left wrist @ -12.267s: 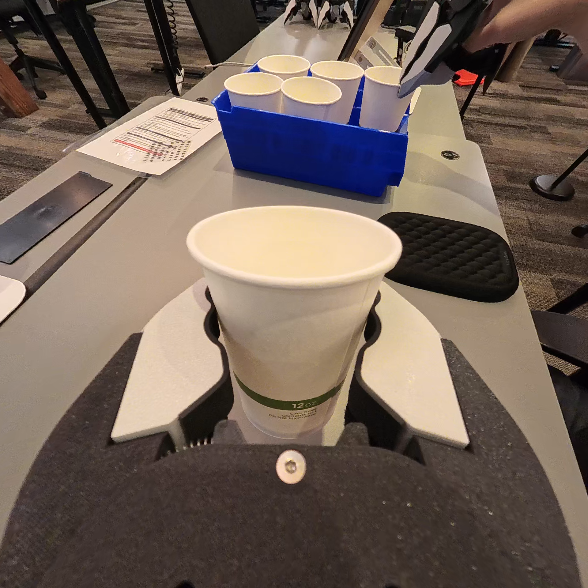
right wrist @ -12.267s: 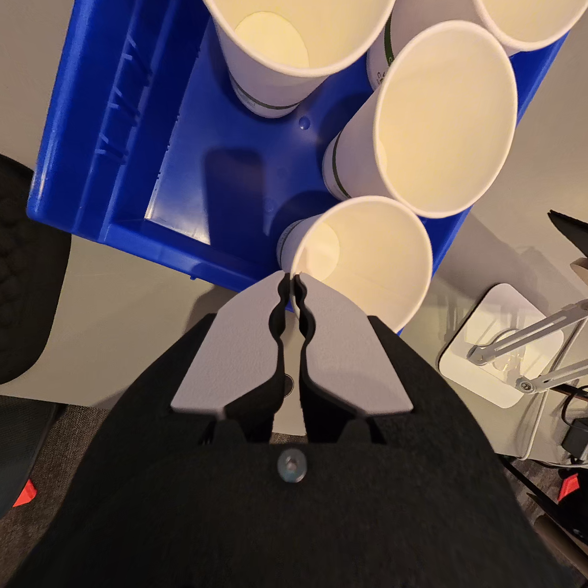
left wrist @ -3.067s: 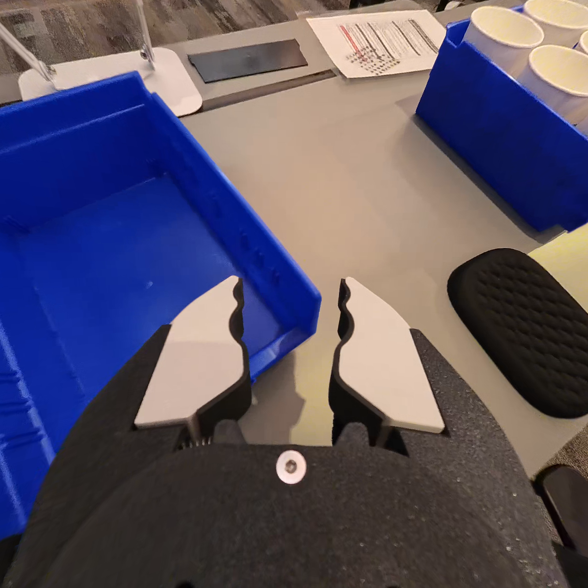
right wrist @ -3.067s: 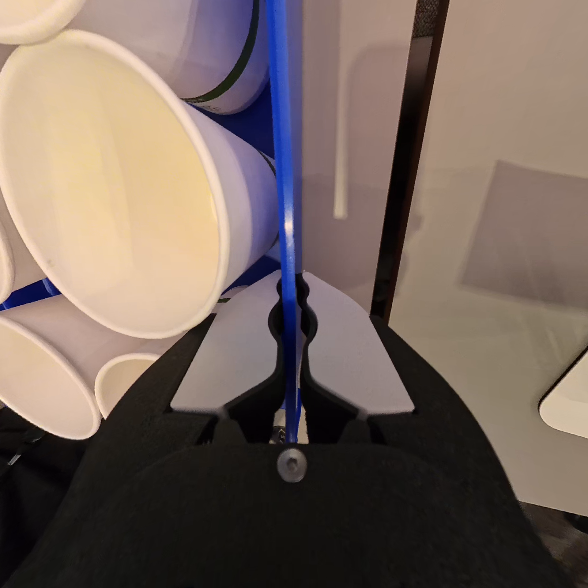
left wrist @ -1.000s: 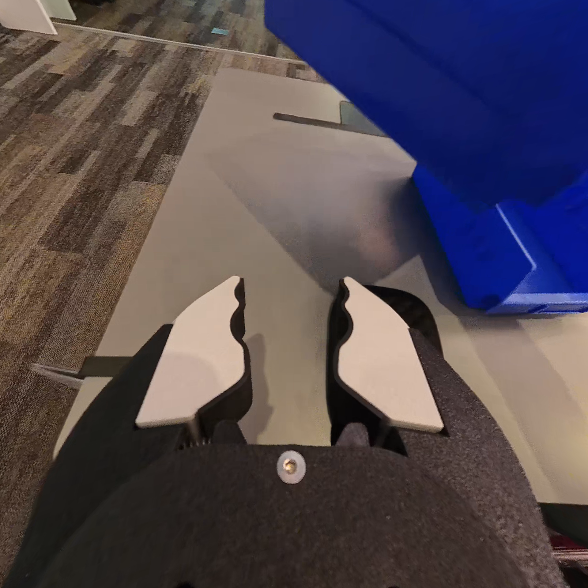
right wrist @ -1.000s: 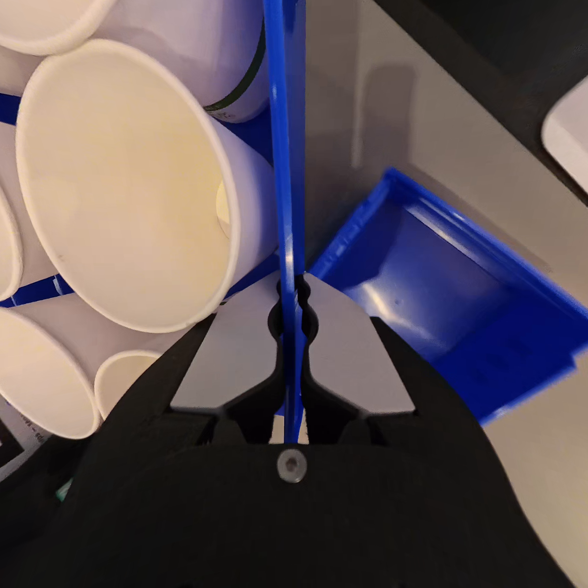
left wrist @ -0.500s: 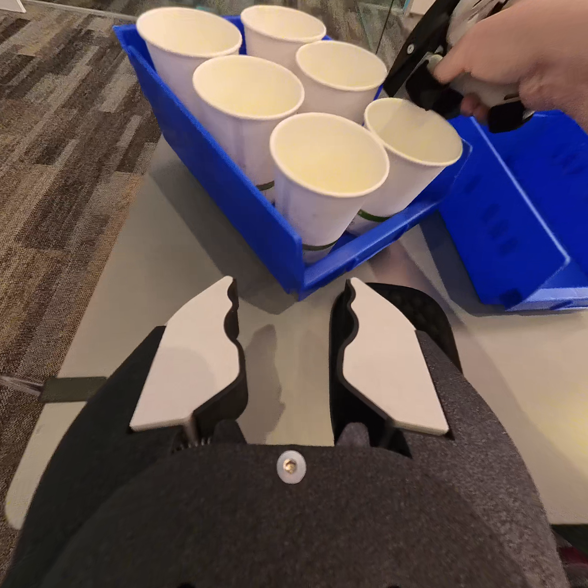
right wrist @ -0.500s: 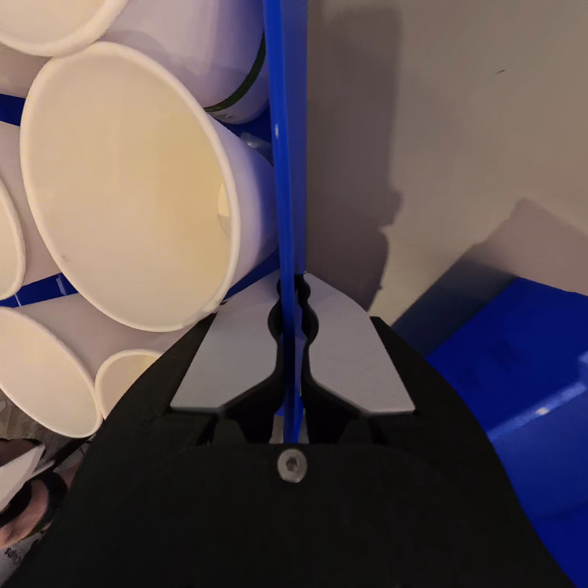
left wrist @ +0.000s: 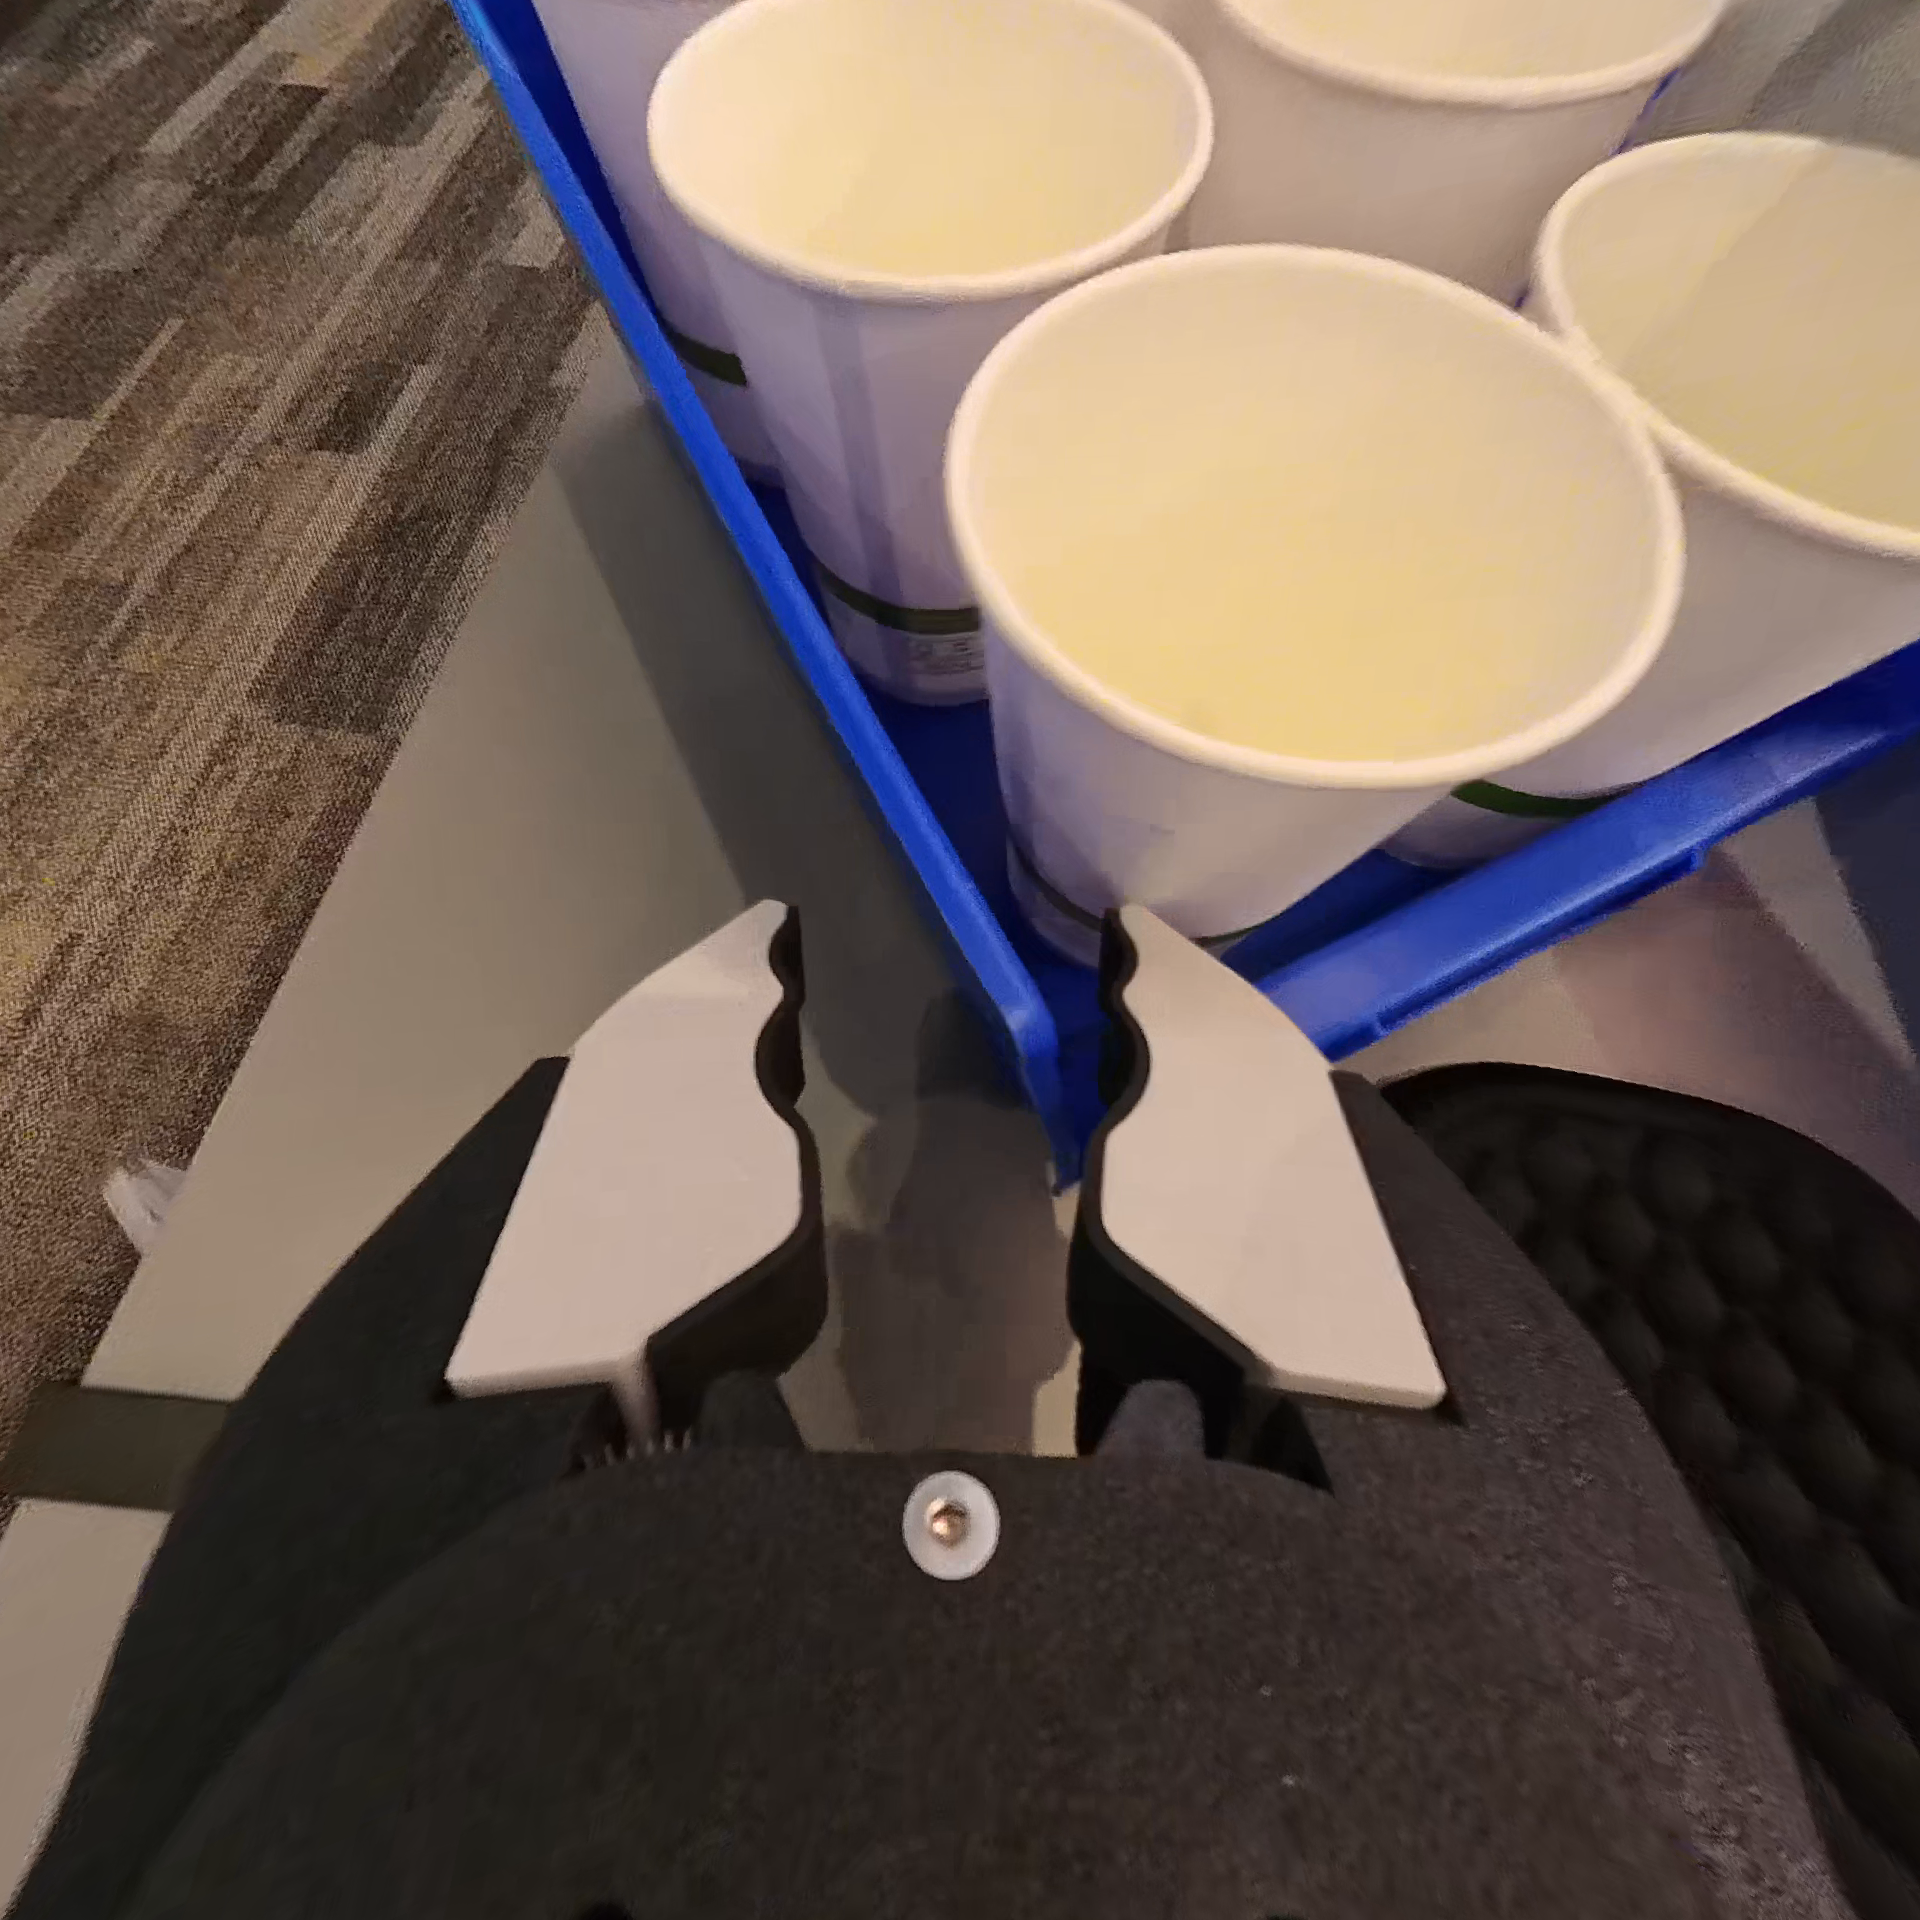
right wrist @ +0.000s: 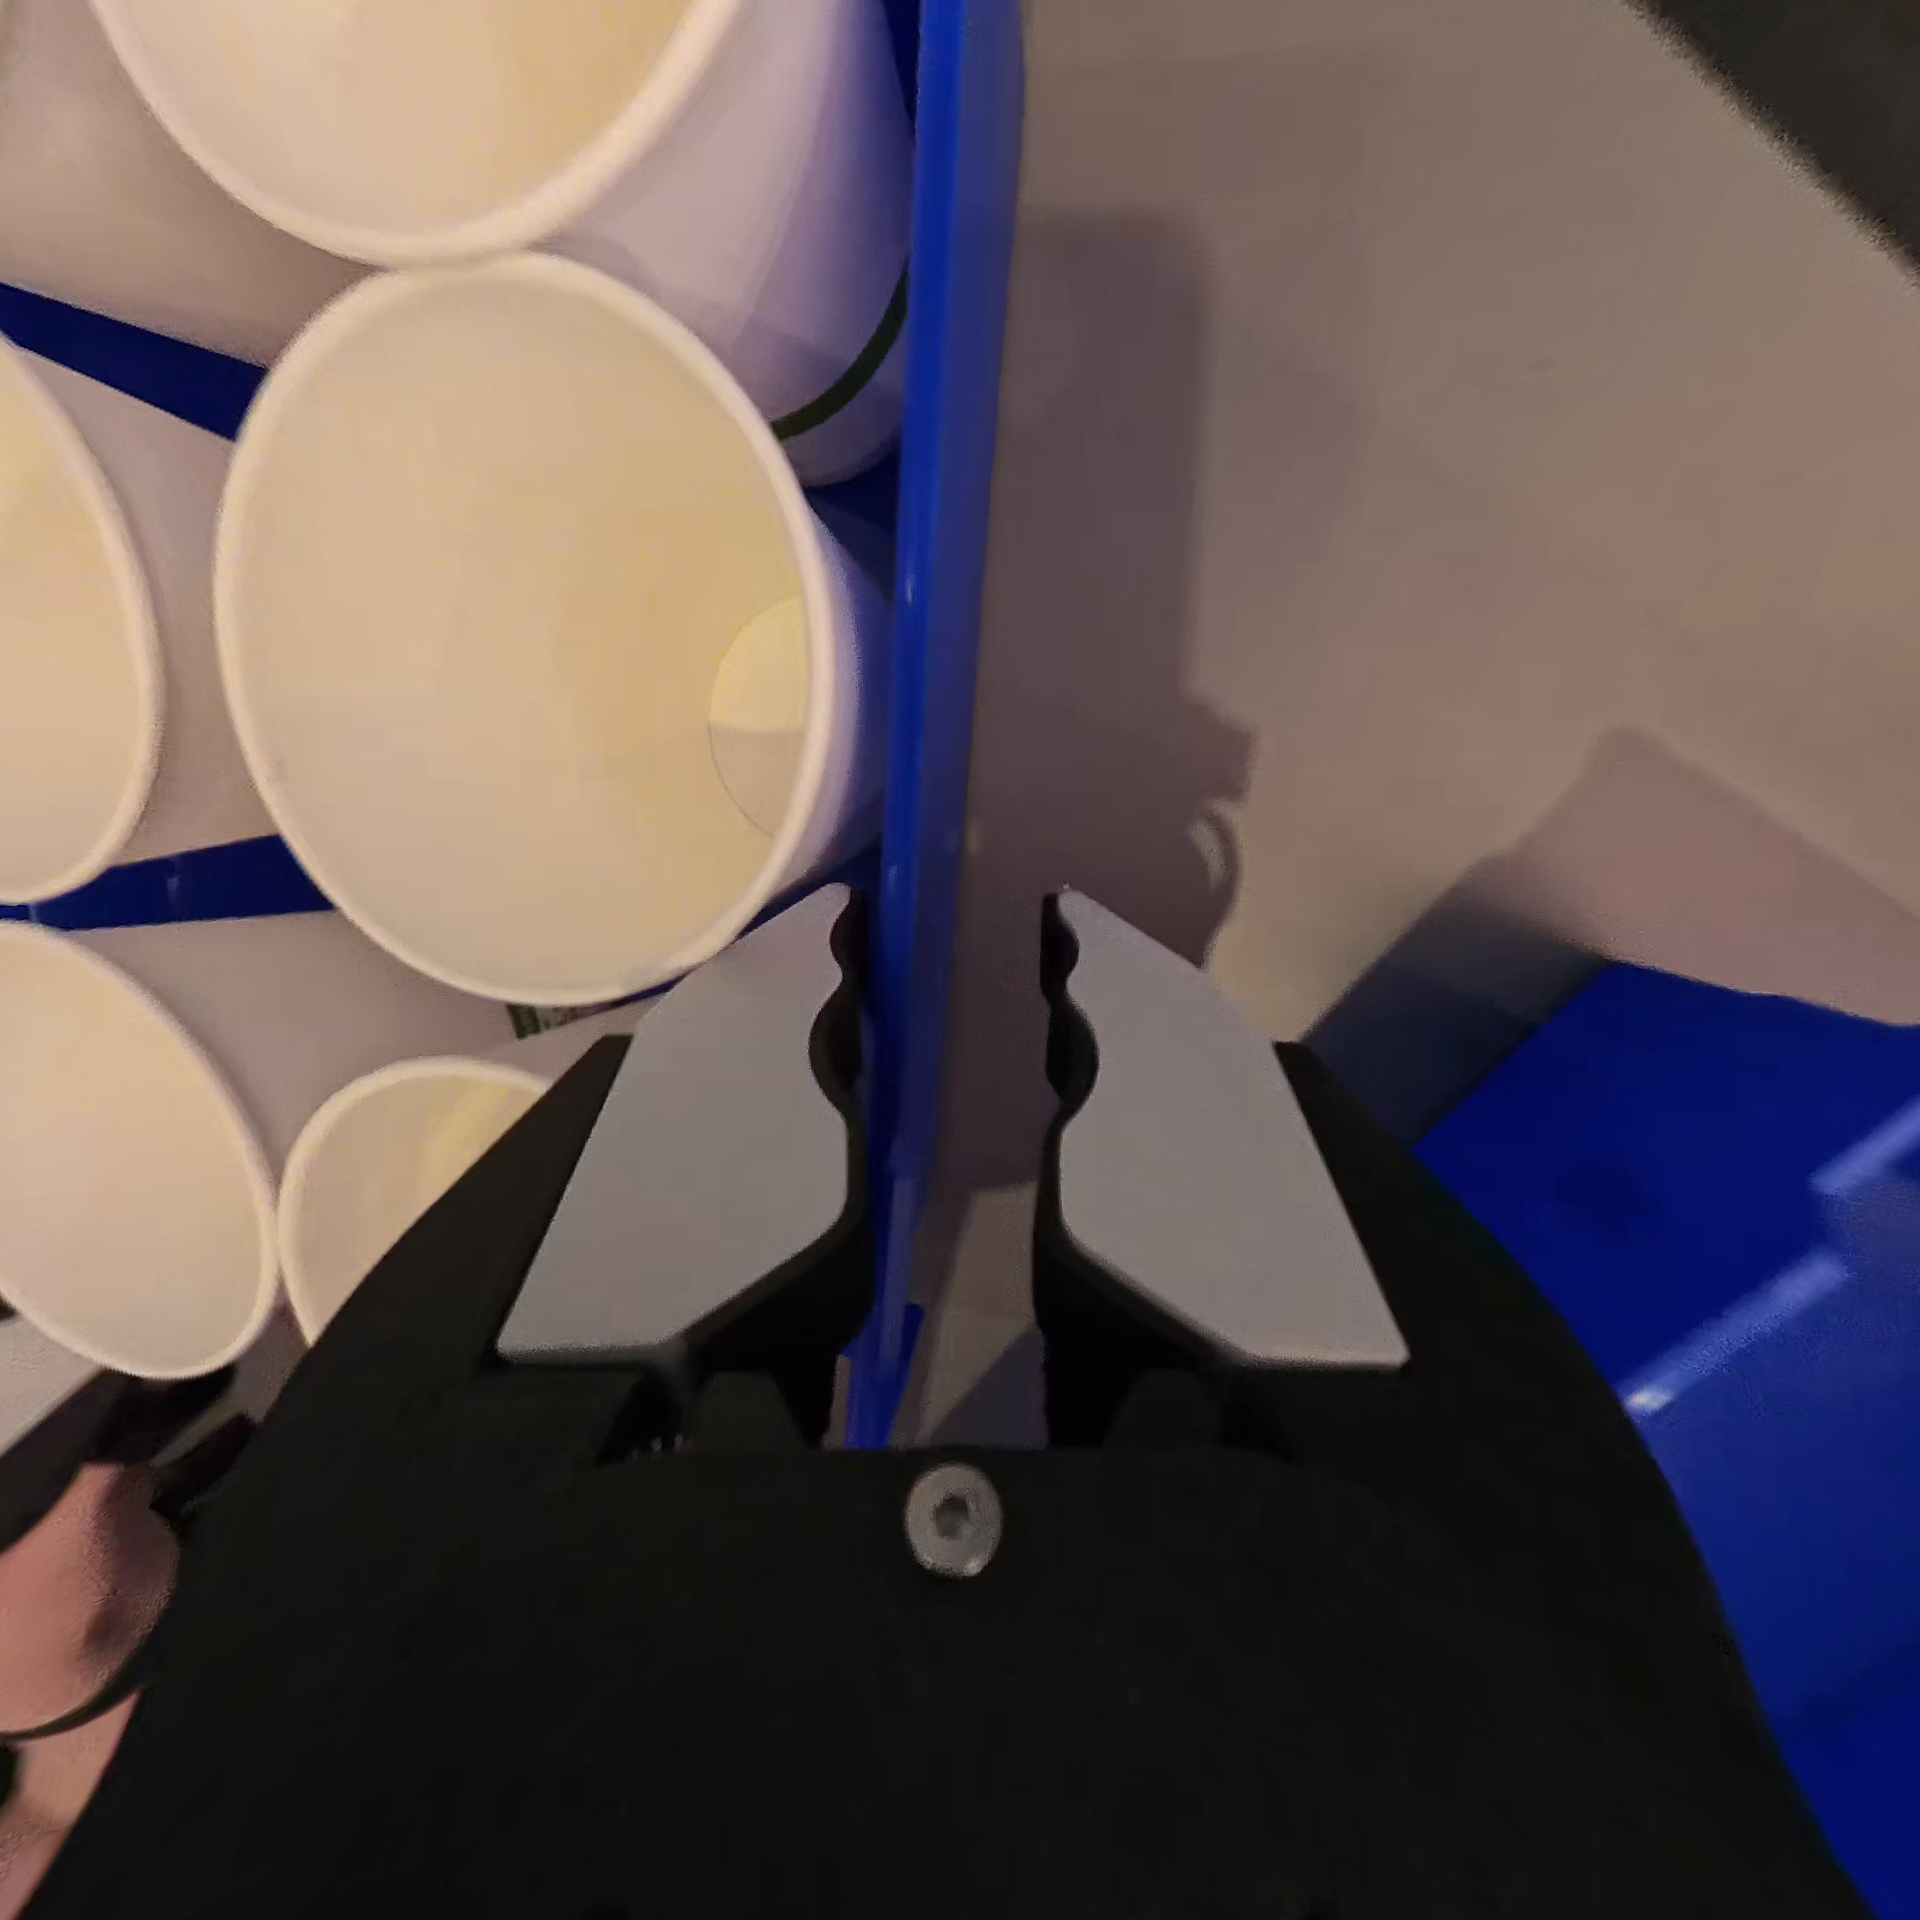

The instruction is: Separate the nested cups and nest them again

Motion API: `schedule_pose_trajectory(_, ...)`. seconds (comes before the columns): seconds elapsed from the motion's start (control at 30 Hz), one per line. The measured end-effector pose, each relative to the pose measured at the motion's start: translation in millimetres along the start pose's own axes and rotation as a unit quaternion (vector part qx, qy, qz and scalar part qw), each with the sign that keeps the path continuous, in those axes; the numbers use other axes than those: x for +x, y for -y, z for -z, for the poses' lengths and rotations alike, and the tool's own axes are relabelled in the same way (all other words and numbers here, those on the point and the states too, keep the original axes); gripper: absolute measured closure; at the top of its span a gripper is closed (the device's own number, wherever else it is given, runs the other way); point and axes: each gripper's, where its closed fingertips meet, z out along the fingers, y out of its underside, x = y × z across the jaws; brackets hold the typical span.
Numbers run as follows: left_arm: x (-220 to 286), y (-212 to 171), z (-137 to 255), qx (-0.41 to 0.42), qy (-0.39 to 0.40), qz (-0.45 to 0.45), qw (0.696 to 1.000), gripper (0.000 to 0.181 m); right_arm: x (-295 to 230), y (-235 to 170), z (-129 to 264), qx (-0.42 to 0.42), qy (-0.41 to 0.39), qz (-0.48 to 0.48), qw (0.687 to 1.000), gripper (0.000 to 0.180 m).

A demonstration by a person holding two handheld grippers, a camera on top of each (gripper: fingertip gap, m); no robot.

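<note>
1. The right claw (right wrist: 951, 914), clamped on the blue bin (right wrist: 935, 520) wall half a second ago, now gapes around it, letting go.
2. The left claw (left wrist: 951, 930) stays open, empty, closer to the bin's corner.
3. Separated cups (left wrist: 1309, 520) stand upright inside, frame top; re-nesting can begin.

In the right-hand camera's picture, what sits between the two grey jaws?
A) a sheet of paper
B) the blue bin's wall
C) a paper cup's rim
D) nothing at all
B: the right gripper has its jaws open astride the thin wall of the blue bin; the cups stand to one side, inside the bin.
</note>
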Motion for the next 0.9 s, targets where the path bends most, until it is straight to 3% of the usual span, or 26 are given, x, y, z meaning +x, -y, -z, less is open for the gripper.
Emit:
schedule_pose_trajectory(0.2, -8.4, 0.0, -4.6, 0.011, -0.004, 0.02, 1.0, 0.128, 4.9, 5.5, 40.1, 0.061, -0.015, 0.074, 0.995, 0.145)
schedule_pose_trajectory(0.47, -29.8, 1.5, -4.7, 0.01, 0.001, 0.015, 1.0, 0.135, 29.4, -23.7, 84.7, 0.08, -0.034, 0.132, 0.987, 0.142)
schedule_pose_trajectory(0.6, -41.9, 2.6, -6.3, 0.002, -0.047, 0.017, 0.999, 0.166, 58.1, -48.2, 109.0, 0.087, -0.058, 0.144, 0.984, 0.143)
schedule_pose_trajectory(0.67, -52.7, 4.3, -8.4, -0.001, -0.064, 0.01, 0.998, 0.167, 74.6, -63.0, 120.0, 0.091, -0.065, 0.141, 0.984, 0.143)
schedule_pose_trajectory(0.9, -86.1, 10.6, -19.9, -0.034, -0.12, -0.116, 0.985, 0.168, 143.5, -115.7, 164.8, 0.129, -0.122, 0.095, 0.98, 0.145)
